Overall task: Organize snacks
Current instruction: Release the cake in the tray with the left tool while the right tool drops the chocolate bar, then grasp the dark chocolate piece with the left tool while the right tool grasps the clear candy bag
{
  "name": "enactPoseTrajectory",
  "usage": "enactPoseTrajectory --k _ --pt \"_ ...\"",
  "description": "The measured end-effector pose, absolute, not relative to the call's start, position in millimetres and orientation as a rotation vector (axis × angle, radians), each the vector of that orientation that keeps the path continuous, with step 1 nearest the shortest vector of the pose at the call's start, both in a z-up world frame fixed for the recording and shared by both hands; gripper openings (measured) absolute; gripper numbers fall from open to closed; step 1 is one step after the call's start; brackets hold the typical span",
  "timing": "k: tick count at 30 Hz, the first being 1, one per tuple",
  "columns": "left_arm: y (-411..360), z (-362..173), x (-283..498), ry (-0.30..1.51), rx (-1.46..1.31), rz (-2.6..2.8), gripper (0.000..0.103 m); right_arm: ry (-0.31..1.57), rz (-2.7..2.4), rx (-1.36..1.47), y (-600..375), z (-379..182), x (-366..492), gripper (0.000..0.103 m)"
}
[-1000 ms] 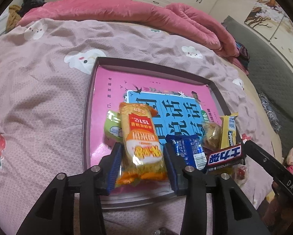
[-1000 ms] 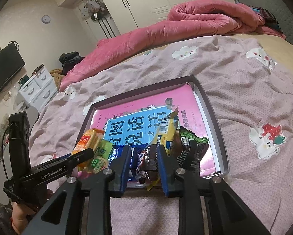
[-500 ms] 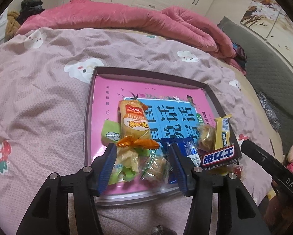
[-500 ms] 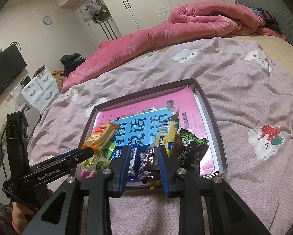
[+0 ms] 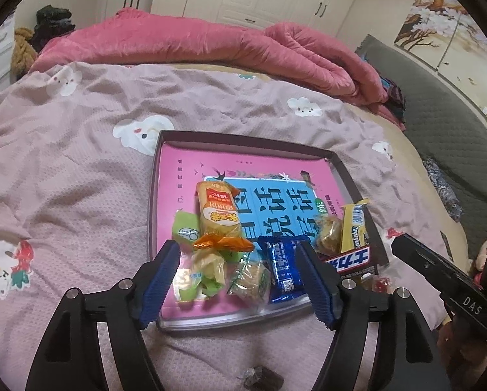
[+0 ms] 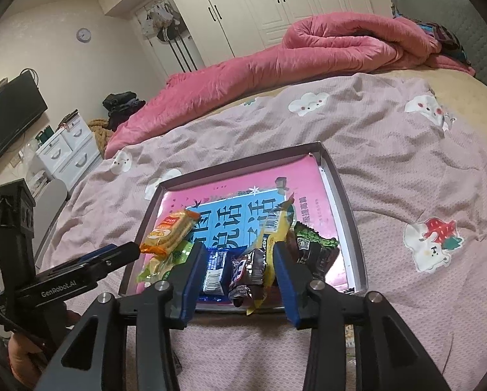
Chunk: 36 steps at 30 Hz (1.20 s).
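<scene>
Released since a second ago: orange cracker pack [image 5: 219,211], then clamped between the left tongs [image 5: 238,270], now lying free on the pink tray [image 5: 165,169], far end up against the blue lettering. Left tongs' jaws just been opening, now spread wide above the tray's near edge, pads touching nothing, green-wrapped sweets [image 5: 204,277] and a blue packet [image 5: 282,265] showing in the gap below. Right tongs [image 6: 240,272] likewise just been opening, jaws parted a moderate way; dark chocolate bar [image 6: 243,270] and yellow bar [image 6: 276,238] standing between the pads, no clear pressing contact on either. Cannot tell from the right view whether the yellow wrapper brushes the right pad.

Sitting flat on a pink bedspread [image 5: 64,169] printed with white animals, tray carrying all the snacks bunched along its near edge. From the left view, reading across: pale green pouch [image 5: 186,228], orange cracker pack, blue packet, gold-wrapped sweet [image 5: 328,239], yellow bar upright, dark bar with white lettering [image 5: 351,259] at the right corner. Dark green-topped packet [image 6: 312,244] just right of the yellow bar in the right view. Rolled pink quilt [image 6: 308,52] across the far side of the bed.
</scene>
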<state>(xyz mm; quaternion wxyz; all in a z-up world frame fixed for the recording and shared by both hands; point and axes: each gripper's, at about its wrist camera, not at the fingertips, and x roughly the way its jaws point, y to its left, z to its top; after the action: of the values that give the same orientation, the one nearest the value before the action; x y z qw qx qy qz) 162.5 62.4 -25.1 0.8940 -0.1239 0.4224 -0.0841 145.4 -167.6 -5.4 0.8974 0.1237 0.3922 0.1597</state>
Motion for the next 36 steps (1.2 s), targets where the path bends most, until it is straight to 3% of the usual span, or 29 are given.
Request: enactPoseTrajectory --k 17,36 --pt "61 -13 141 0.873 -0.233 -0.187 0.080 0.766 0.310 0.233 -186 7 128 0.059" --pt "28 -64 87 1.050 -0.064 -0.257 0.080 0.893 0.264 0.116 -213 -40 98 0.059"
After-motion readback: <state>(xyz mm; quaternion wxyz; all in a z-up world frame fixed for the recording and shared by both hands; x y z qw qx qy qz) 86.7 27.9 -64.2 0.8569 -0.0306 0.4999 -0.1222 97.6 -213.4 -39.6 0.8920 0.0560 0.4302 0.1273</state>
